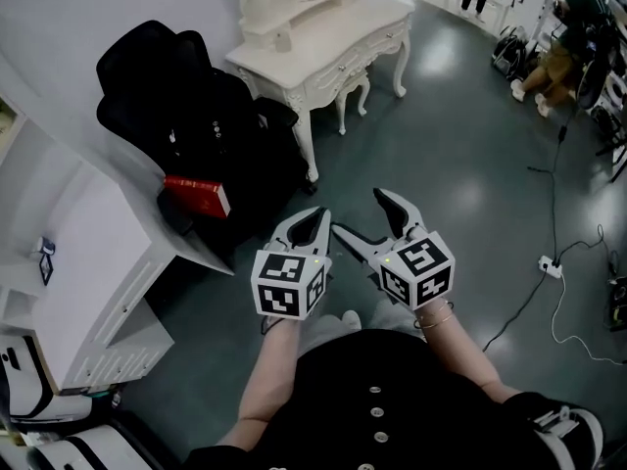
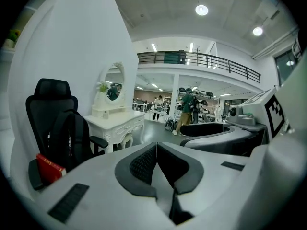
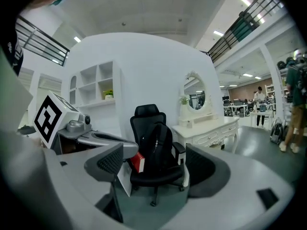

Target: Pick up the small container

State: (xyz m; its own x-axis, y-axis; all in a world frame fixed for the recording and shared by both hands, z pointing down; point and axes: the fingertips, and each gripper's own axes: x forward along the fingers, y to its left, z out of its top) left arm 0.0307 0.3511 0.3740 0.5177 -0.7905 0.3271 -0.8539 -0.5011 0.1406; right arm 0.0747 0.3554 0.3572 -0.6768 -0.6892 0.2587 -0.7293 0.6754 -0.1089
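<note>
A small pale container (image 1: 282,39) stands on the white dressing table (image 1: 343,52) at the back, below its oval mirror. It also shows as a small container (image 2: 106,115) in the left gripper view and as a tiny container (image 3: 189,124) in the right gripper view. Both grippers hang over the floor in front of the person, well short of the table. My left gripper (image 1: 319,212) has its jaws together with nothing between them, and the pads of my left gripper (image 2: 157,145) meet. My right gripper (image 1: 361,215) is spread wide and empty, as my right gripper (image 3: 156,163) shows in its own view.
A black office chair (image 1: 186,106) with a backpack and a red book (image 1: 199,194) stands left of the dressing table. A white shelf unit (image 1: 93,262) fills the left side. A power strip (image 1: 549,265) and cables lie on the floor at the right. A person (image 1: 554,62) crouches far right.
</note>
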